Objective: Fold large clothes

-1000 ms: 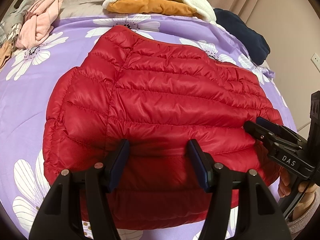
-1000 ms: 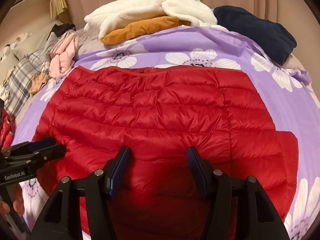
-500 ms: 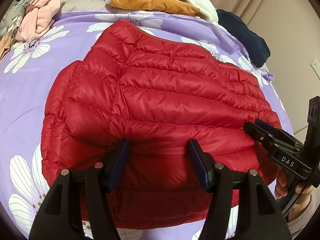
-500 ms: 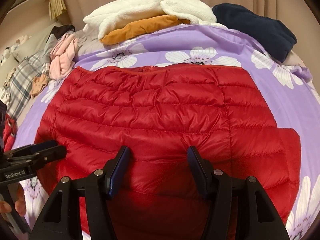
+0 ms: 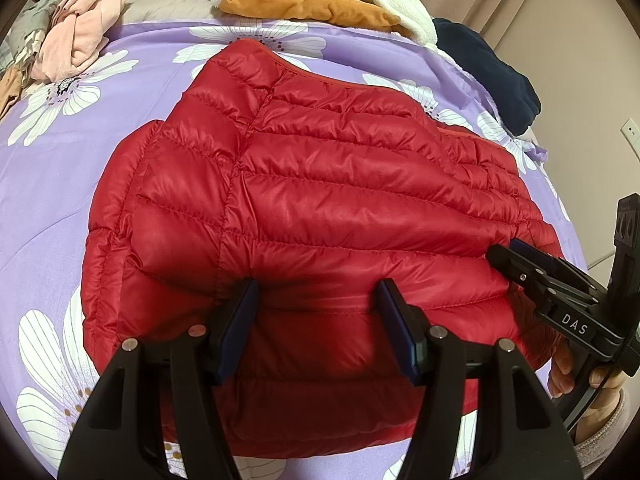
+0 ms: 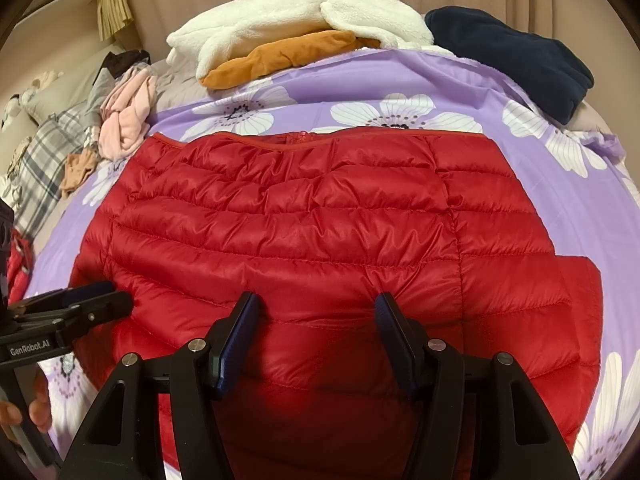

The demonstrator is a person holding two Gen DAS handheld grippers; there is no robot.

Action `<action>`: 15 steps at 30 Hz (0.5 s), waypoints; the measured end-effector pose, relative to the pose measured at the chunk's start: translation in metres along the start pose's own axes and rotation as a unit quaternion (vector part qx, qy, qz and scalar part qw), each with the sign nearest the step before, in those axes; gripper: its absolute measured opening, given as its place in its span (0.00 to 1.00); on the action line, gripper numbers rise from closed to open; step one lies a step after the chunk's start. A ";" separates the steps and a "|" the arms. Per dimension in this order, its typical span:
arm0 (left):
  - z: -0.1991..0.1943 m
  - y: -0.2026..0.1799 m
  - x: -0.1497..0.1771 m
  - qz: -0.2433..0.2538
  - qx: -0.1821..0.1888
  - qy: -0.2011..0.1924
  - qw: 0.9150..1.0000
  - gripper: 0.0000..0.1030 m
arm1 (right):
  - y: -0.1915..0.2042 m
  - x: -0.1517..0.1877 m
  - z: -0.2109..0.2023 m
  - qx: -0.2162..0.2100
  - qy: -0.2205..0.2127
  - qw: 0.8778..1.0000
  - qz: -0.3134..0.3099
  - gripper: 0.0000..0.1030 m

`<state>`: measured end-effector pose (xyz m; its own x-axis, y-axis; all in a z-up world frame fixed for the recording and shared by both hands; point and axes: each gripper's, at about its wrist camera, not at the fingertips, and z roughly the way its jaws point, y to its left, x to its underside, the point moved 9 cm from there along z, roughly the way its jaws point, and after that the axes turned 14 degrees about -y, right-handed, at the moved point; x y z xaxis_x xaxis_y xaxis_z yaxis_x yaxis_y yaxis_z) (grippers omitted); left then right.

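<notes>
A red quilted down jacket (image 5: 320,208) lies flat on the purple flowered bedsheet (image 5: 60,184), hem at the far side; it also fills the right wrist view (image 6: 304,232). My left gripper (image 5: 316,292) is open, fingers spread just above the jacket's near edge. My right gripper (image 6: 316,304) is open too, over the near part of the jacket. Each gripper shows in the other's view: the right one (image 5: 516,256) at the jacket's right side, the left one (image 6: 108,296) at its left side.
At the far end of the bed lie a white fleece (image 6: 296,12) over an orange garment (image 6: 280,56), a navy garment (image 6: 520,52) at the right, and pink clothes (image 6: 124,120) with plaid fabric (image 6: 44,160) at the left. A wall socket (image 5: 632,132) is at the right.
Both grippers have moved slightly forward and lower over the jacket. The jacket has not shifted and both grippers stay open.
</notes>
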<state>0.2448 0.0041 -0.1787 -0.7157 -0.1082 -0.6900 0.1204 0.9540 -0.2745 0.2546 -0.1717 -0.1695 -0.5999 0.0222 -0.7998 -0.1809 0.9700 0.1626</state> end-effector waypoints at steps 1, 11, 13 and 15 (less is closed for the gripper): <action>0.000 0.000 0.000 0.000 0.000 0.000 1.000 0.60 | 0.000 0.000 0.000 0.000 0.000 1.000 0.000 0.59; 0.000 0.001 0.000 -0.001 -0.001 0.000 1.000 0.60 | 0.000 0.000 0.000 0.000 0.000 1.000 0.000 0.59; 0.000 0.002 0.001 -0.004 -0.002 0.000 1.000 0.60 | 0.000 0.000 0.000 0.000 0.000 1.000 0.000 0.59; -0.002 0.004 0.003 -0.011 -0.003 0.001 1.000 0.60 | 0.000 0.000 0.000 -0.001 0.001 1.000 0.001 0.59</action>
<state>0.2422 0.0079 -0.1806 -0.7197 -0.1278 -0.6825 0.1016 0.9529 -0.2856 0.2545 -0.1713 -0.1694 -0.6015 0.0230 -0.7986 -0.1810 0.9697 0.1643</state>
